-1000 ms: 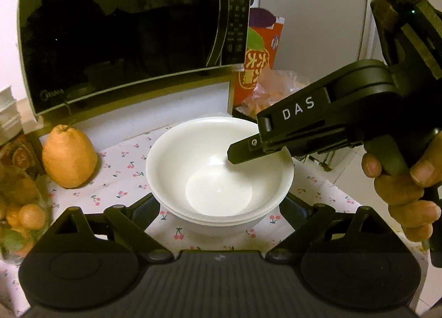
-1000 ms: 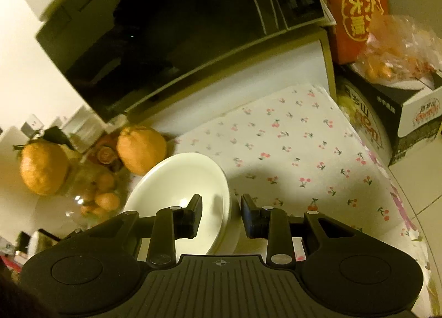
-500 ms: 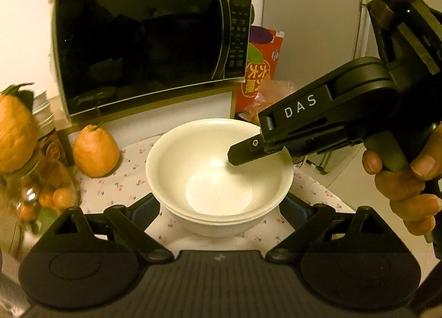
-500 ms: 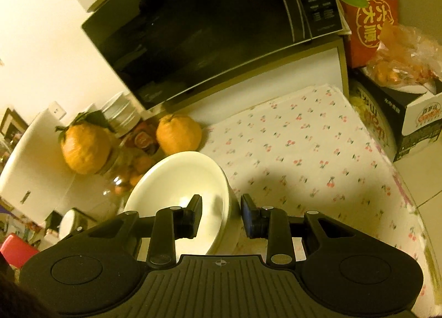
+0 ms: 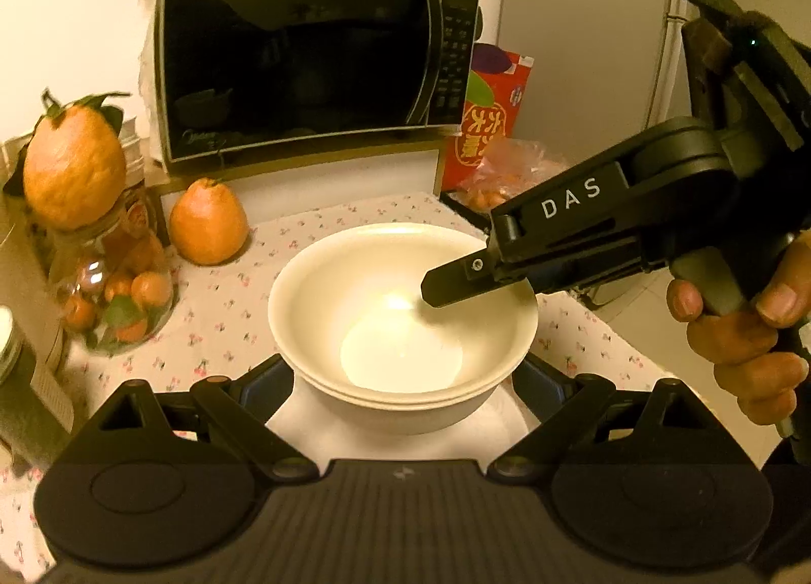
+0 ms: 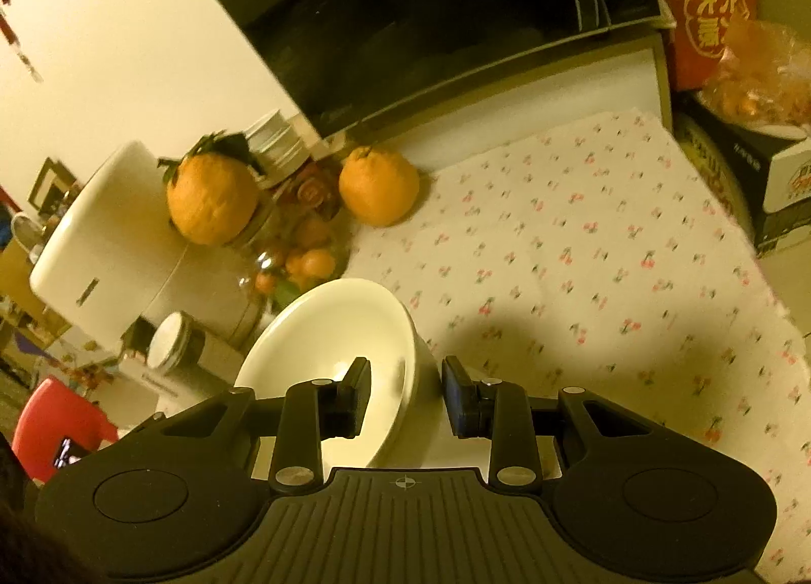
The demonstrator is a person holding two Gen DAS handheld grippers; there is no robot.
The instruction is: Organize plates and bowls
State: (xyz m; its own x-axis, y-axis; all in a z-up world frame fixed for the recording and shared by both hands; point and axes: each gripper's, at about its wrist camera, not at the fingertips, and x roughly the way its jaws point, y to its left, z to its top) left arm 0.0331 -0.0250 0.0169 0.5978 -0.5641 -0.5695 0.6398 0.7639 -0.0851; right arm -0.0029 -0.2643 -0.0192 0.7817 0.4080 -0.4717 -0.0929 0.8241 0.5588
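White bowls (image 5: 400, 325); black microwave (image 5: 304, 57); orange citrus (image 5: 208, 221); white tablecloth (image 6: 608, 249) with small red cherry print

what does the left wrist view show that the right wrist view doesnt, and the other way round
Only the left wrist view shows the right gripper from outside, one finger reaching inside the stacked white bowls, plus the hand on its handle.

Only the right wrist view shows that gripper's fingers straddling the bowls' wall, a red chair and a white appliance at far left.

Both show the bowls, the microwave, the orange fruit on the cherry-print cloth, the glass jar and the red carton.
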